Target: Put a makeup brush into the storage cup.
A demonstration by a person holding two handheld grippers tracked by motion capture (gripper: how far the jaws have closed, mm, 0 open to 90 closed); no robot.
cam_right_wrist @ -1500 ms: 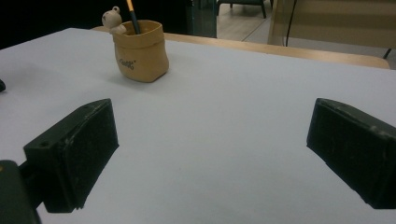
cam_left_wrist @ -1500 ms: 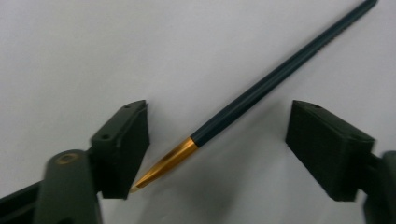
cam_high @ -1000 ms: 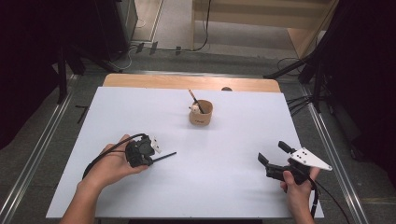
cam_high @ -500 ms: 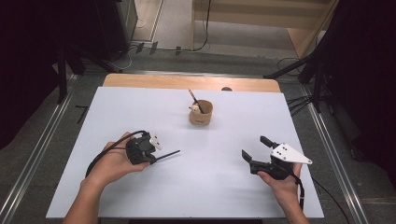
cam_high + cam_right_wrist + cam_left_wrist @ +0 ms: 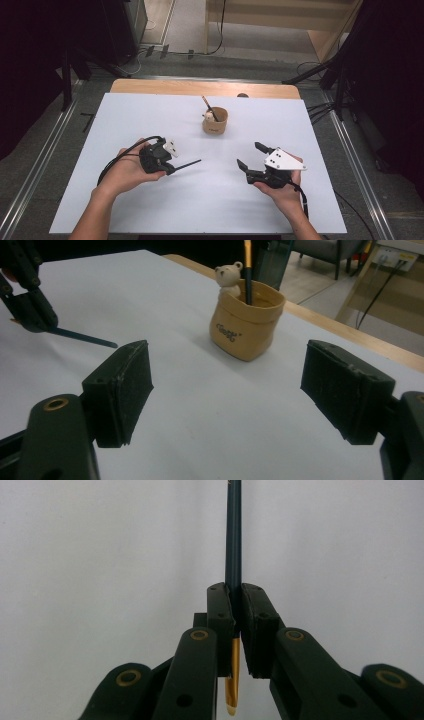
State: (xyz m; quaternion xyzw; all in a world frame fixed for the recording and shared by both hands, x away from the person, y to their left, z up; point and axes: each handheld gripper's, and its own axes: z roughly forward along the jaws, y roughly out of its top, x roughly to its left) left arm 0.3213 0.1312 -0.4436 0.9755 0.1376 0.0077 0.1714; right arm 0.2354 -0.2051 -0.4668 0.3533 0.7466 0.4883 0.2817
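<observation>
- The white table [image 5: 150,210] is lying under both grippers.
- The right gripper [image 5: 248,156], jaws apart, has just been closing on nothing, facing the tan bear-topped pen cup [image 5: 246,326] ahead.
- The left gripper [image 5: 170,169] is clamping a dark pencil [image 5: 233,540] pointing forward; likely next, carrying it to that cup.

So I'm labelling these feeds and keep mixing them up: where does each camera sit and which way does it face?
High view: above the person's side, looking forward and down on the table; both forearms, left gripper, right gripper.
Left gripper view: rides that gripper, looking along shut jaws clamping a pencil.
Right gripper view: looks between open jaws toward the cup.
Shared: the cup appears in the high and right gripper views; the pencil in all three.
</observation>
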